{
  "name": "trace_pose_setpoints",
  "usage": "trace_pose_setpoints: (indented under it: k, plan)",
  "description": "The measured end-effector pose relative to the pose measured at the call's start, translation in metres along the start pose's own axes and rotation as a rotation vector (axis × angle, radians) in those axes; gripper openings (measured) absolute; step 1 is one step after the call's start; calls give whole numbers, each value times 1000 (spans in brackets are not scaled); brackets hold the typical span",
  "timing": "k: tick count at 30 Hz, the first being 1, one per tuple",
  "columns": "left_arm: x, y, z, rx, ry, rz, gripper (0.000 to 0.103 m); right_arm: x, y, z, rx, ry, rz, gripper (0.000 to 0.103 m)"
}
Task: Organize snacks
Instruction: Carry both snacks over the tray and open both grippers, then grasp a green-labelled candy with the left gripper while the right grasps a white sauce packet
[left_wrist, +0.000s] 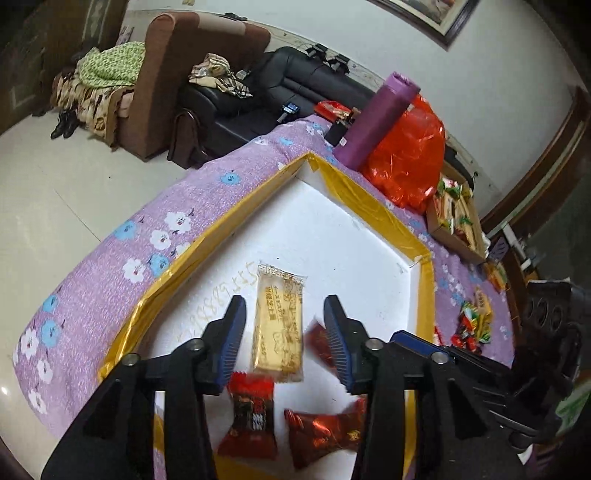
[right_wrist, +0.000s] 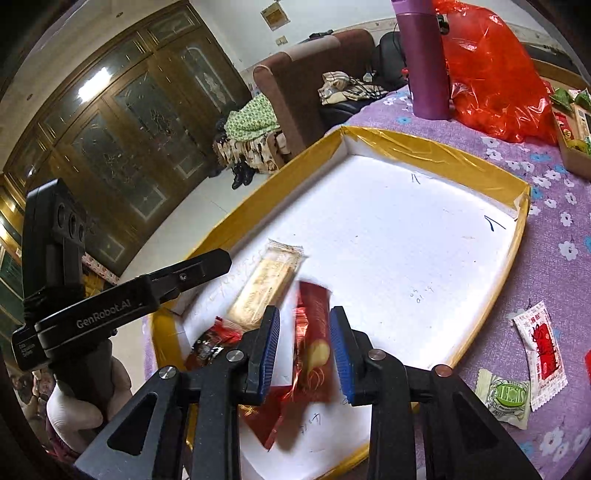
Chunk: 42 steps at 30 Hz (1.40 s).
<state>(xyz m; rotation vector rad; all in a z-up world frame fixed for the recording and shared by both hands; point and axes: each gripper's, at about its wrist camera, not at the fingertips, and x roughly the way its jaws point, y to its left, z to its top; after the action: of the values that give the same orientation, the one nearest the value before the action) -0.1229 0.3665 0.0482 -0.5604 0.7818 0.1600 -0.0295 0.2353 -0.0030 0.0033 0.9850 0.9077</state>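
Note:
A white tray with a gold rim (left_wrist: 343, 184) (right_wrist: 424, 162) lies on the purple flowered cloth. In it lie a gold biscuit packet (left_wrist: 279, 325) (right_wrist: 266, 284), a red candy (left_wrist: 251, 413) and a red foil packet (left_wrist: 325, 432). My left gripper (left_wrist: 282, 332) is open, its jaws on either side of the gold packet, above it. My right gripper (right_wrist: 304, 350) is open; a blurred red packet (right_wrist: 314, 332) lies between its jaws, free of both pads. That red packet shows blurred in the left wrist view (left_wrist: 317, 343).
A purple bottle (right_wrist: 421, 59) and a red plastic bag (right_wrist: 491, 70) stand behind the tray. A cardboard box of snacks (left_wrist: 458, 218) sits at the right. Loose snacks lie on the cloth (left_wrist: 472, 325), among them a white-red sachet (right_wrist: 541, 350) and a green candy (right_wrist: 506, 395).

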Motion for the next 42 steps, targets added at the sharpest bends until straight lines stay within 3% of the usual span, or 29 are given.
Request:
trace_pose_setpoints:
  k: [6,11,17,23,28,34,35,36,37,42]
  plan:
    - [-29,-19,-9,-1,-62,-63,52,-60,-24,-7,26,-118,-23,34]
    - [-44,-52,-22,62,-76,-118,56,-126,-83,-27,107,-221,-136,38]
    - [-28,-108,-45,189,-5,-170,58,-164,-157,-58,250,-240,-235,40]
    - [-5,-147,-69,293,76,-180,58,-145,-169,-63,240,-176,-210,42]
    - [-8,-153,-74,337,63,-144,58,-95,-143,-39,122,-86,-176,45]
    - [-3,-149,-73,360,65,-117,58,-39,-118,-25,-14,4,-283,47]
    - [-2,-149,-73,370,67,-117,58,-37,-118,-26,-20,11,-300,45]
    - [-1,-151,-74,379,69,-120,58,-38,-117,-28,-30,4,-320,32]
    - [0,-153,-74,390,73,-126,58,-39,-118,-29,-29,11,-319,27]
    - [9,-176,-81,473,106,-150,58,-66,-133,-48,26,-6,-333,24]
